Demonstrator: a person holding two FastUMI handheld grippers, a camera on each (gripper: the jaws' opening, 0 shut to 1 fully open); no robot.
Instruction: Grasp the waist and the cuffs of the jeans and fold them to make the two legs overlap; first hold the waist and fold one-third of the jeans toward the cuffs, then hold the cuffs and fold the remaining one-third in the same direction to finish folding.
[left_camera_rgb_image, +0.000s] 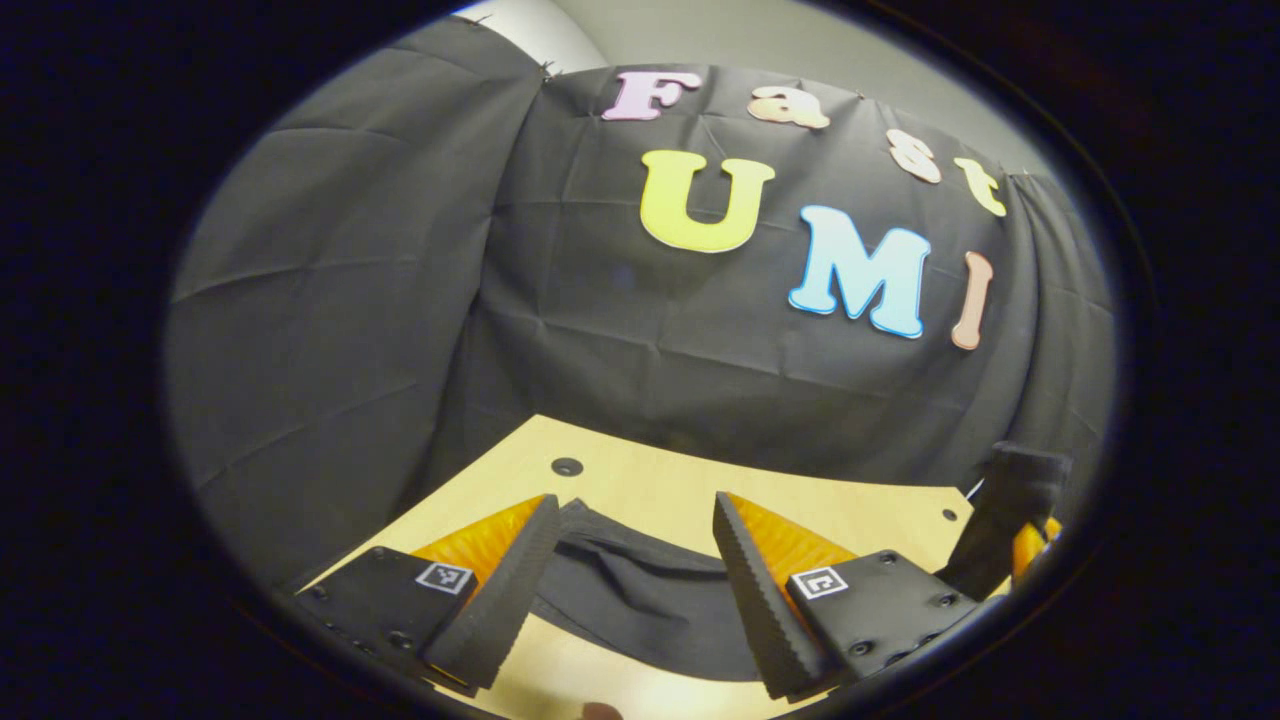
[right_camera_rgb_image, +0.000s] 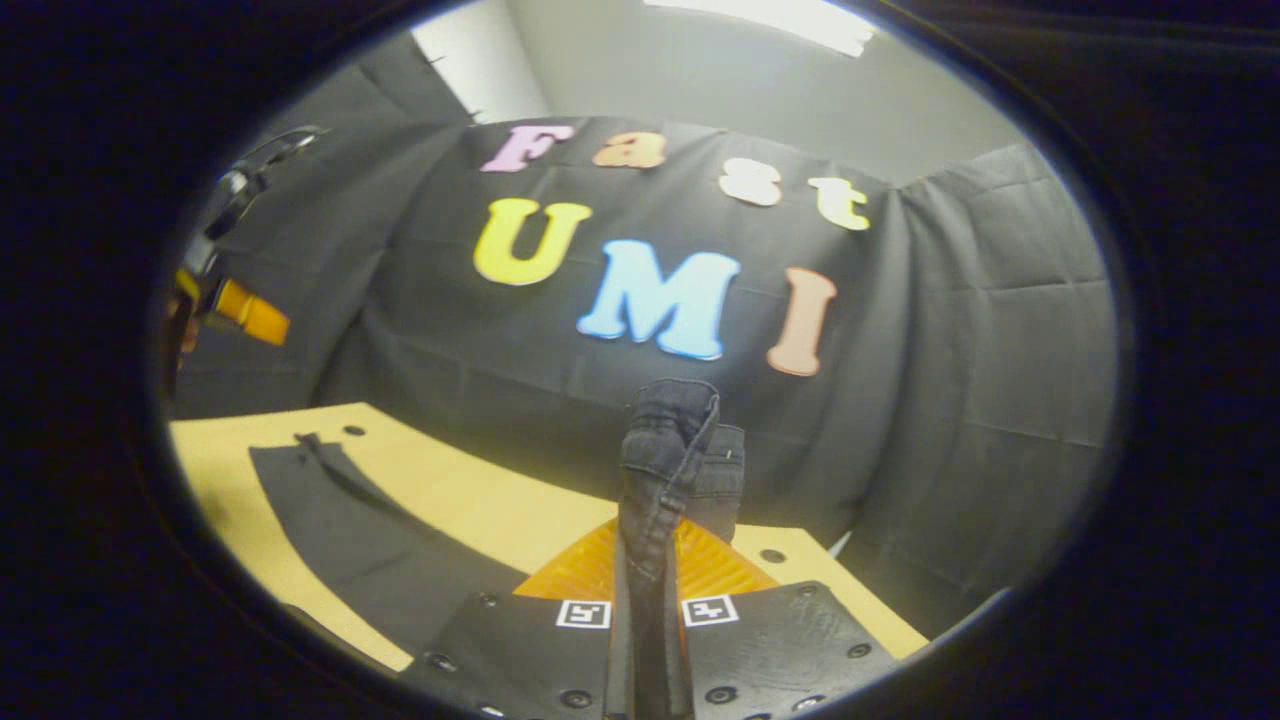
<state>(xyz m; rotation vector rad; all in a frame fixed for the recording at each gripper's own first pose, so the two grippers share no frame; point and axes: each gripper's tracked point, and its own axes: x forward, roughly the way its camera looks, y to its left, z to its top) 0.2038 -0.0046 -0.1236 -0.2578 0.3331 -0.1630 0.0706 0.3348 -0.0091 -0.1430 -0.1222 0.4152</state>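
— Fingers first: what are the two pairs doing?

— Nearest in the right gripper view, the right gripper (right_camera_rgb_image: 648, 640) has its black ribbed fingers (right_camera_rgb_image: 622, 640) pressed together on a bunched edge of the dark black denim jeans (right_camera_rgb_image: 665, 470), which stands up between them, stitched hem showing. In the left gripper view, the left gripper (left_camera_rgb_image: 632, 590) has its fingers (left_camera_rgb_image: 500, 600) well apart, holding nothing; a flat part of the jeans lies between and beyond them.

— Which end does the right one hold, waist or cuffs?

— I cannot tell for sure. The thick seamed band could be either.

— And the rest of the jeans?

— Spread flat on the pale wooden table (right_camera_rgb_image: 470, 500), running off to the left in the right gripper view, with the left gripper farther off at the edge. In the left gripper view, the lifted end and the right gripper show at the far right of the table.

— So how far along is it?

— Early, by my judgement. One end is taken, the other isn't yet, and the cloth lies long and unfolded as far as shows. Overlapping the legs and both one-third folds look to be left. Beyond everything hangs the black cloth wall (left_camera_rgb_image: 350, 300).
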